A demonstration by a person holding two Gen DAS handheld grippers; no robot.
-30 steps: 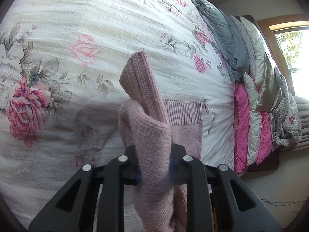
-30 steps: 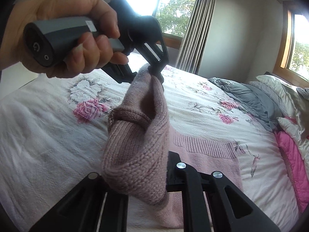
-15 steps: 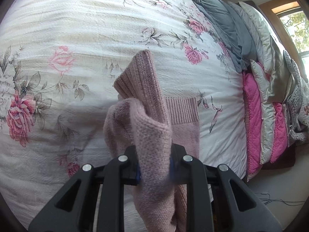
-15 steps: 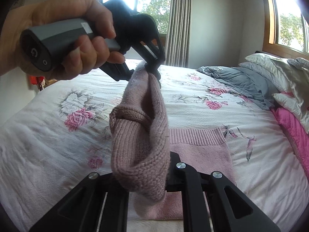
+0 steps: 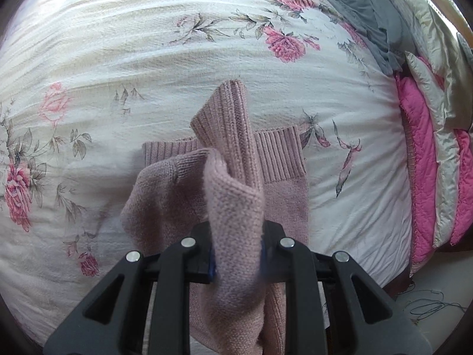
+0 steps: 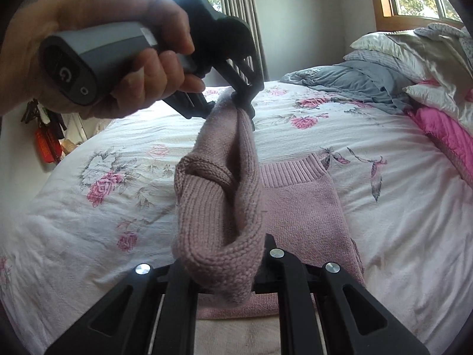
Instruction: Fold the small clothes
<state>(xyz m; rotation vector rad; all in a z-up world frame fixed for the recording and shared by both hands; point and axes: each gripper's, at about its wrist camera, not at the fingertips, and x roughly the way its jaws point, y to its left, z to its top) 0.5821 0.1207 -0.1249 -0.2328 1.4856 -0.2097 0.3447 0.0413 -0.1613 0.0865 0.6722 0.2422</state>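
I hold a dusty-pink knitted sweater (image 6: 295, 207) above a white floral bedspread (image 5: 147, 59). My left gripper (image 6: 242, 100) and right gripper (image 6: 224, 269) each pinch its lifted fabric.

Sweater (image 5: 283, 195): showing dusty pink knit, ribbed at hem and cuff. Bedspread (image 5: 177, 59): showing white ground, carrying pink roses with grey-green leaves. Blanket (image 6: 348, 82): lying plain grey. Quilt (image 5: 419, 159): showing hot pink against silvery cream panels. Left claw (image 6: 242, 103): showing black, its handle (image 6: 97, 50) grey. Right claw (image 6: 224, 278): showing black, silver rivets. Curtain (image 6: 239, 3): hanging grey-brown.
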